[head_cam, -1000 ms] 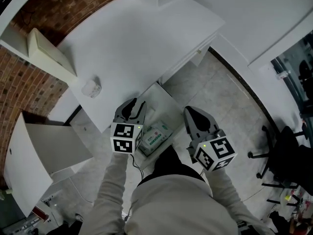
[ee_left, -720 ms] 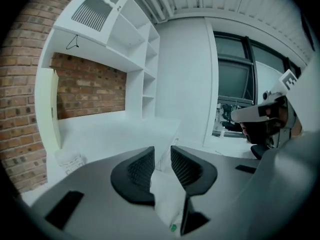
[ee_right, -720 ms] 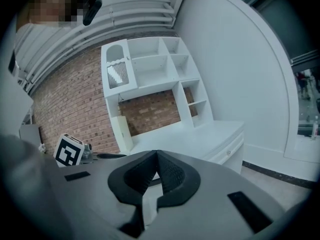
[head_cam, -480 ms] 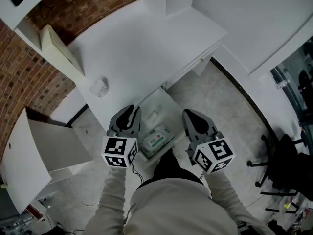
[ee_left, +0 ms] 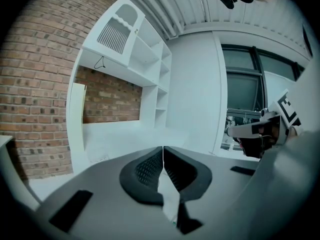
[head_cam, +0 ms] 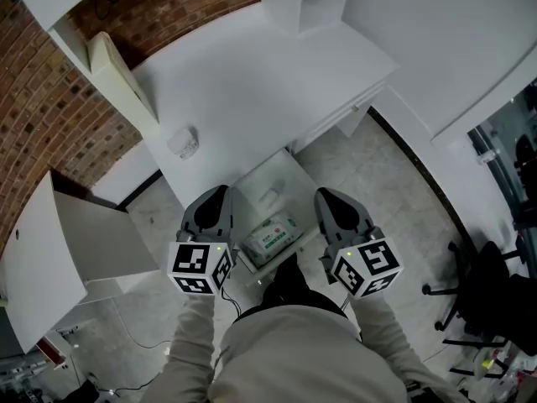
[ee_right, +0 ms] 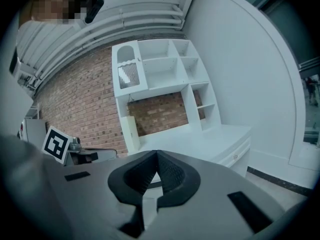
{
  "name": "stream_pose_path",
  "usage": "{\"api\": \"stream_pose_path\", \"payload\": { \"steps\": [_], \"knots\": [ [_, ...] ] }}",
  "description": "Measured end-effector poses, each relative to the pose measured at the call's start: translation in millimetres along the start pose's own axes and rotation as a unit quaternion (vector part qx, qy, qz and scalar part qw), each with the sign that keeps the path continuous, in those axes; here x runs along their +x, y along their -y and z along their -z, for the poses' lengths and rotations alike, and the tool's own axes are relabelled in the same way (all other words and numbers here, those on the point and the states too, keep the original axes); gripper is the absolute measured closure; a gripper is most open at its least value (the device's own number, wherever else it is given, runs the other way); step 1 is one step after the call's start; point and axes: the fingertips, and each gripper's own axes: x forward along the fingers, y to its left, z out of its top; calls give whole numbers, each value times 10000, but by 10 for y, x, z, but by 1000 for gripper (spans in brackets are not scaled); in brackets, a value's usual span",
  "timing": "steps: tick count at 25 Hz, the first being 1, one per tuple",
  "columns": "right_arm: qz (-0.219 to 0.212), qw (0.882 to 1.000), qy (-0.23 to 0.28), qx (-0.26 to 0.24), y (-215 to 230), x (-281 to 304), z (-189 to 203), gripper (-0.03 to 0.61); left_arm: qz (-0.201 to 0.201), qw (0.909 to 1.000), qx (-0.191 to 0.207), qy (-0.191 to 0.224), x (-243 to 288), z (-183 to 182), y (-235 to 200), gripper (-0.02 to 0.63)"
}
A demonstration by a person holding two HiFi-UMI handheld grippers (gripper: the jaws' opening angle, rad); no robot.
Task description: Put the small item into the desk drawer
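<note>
Packet [head_cam: 270, 240] is seen in the open drawer [head_cam: 295, 190] at the front edge of the desk [head_cam: 252, 91] — a square push is needed. Jaws of the left gripper [head_cam: 214, 193] have just been closing; the right gripper [head_cam: 329, 195] is shut too — nothing is held.

Desk [head_cam: 252, 82] white; drawer [head_cam: 262, 183] white; brick wall [head_cam: 59, 116] red-brown w/ pale mortar; floor [head_cam: 369, 183] grey, mottled tiles; pack [head_cam: 273, 239] white w/ green print; left gripper [head_cam: 216, 195] & right gripper [head_cam: 329, 196] grey, blk ribbed pads, b/w square-marker cubes; sleeve [head_cam: 189, 342] beige.
</note>
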Motion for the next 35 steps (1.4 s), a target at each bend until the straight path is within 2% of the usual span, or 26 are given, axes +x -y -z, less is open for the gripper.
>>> {"api": "stream_pose_path", "payload": {
  "steps": [3,11,26,35],
  "knots": [
    [-44,10000,-24,-58,-62,-22,25,551,-65,9998,-157,92,-98,-17,-25,595],
    [-67,9999,76,-134,-139,-81,-12,551,-114,9992,-203,313,-303,-108,-19,595],
    [-215,9993,130,-280,-341,-148,-29,551,-278,9986,-3,444,-557,-174,-64,595],
    [-171,9992,173,-313,-393,-190,-23,551,-289,9982,-80,528,-641,-195,-66,595]
  ]
}}
